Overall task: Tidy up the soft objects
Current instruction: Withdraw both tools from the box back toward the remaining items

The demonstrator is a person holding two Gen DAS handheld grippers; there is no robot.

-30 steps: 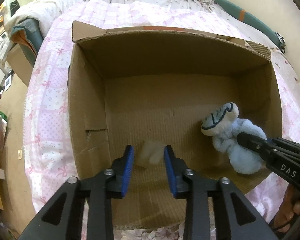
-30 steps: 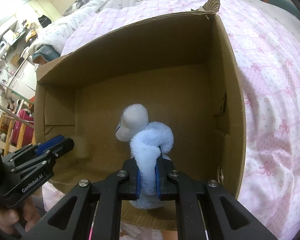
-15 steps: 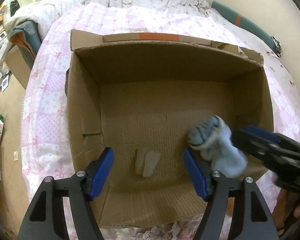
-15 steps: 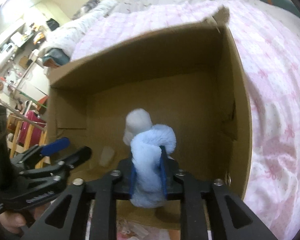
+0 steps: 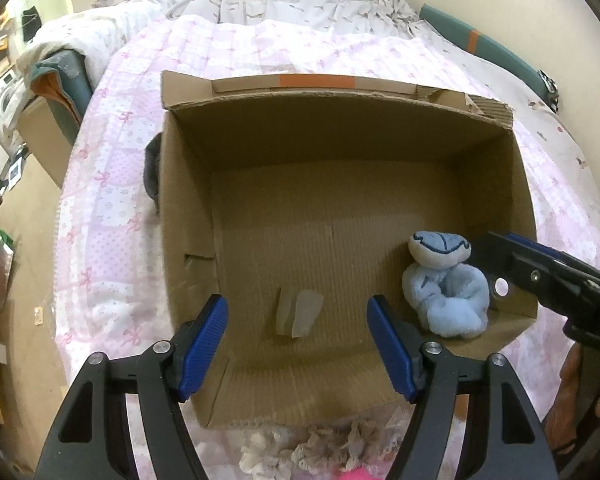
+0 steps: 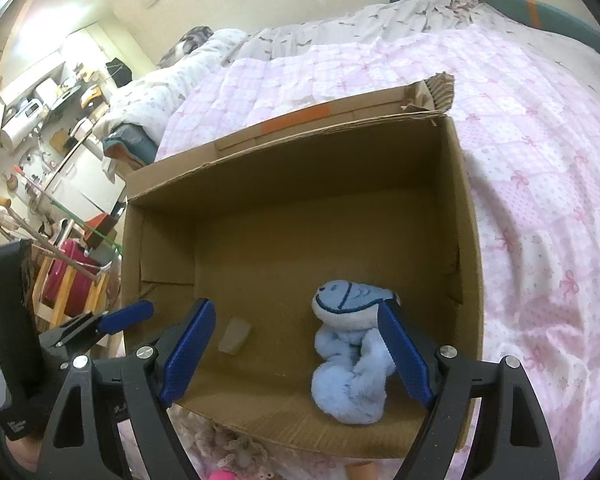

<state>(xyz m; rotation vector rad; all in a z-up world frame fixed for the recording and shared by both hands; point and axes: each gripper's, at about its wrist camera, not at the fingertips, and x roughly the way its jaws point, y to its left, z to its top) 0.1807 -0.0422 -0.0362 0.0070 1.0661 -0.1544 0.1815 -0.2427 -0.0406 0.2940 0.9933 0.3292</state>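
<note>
Resting on the floor of the open brown cardboard box [image 6: 466, 240], near its right wall, a fluffy light-blue soft toy with a stitched face [image 6: 350, 360] is seen. In the left wrist view the same toy [image 5: 446, 288] is found at about 4 o'clock in the box. The toy's long side is pointed from the near wall up toward 12 o'clock, with the face end at the far end.

The right gripper [image 6: 296, 354] has just been opening, and its blue pads are now held wide. The toy is between them but closer to the right pad. No squeeze is seen, so the toy is judged to be let go and lying loose.

The left gripper [image 5: 298, 346] has also just been opening and is held wide, with nothing gripped. Only a small pale scrap [image 5: 298, 314] on the box floor is seen past its pads. The toy is off at about 2 o'clock from this gripper, so the right gripper is the nearer one.

The box is set on a pink patchwork quilt with little bows [image 5: 112, 220]. A pale lacy thing [image 5: 308, 446] and a bit of something bright pink [image 5: 352, 474] are seen at 6 o'clock, just outside the near wall. These are probably to be picked next, and for that a gripper must be pulled back toward 6 o'clock.
</note>
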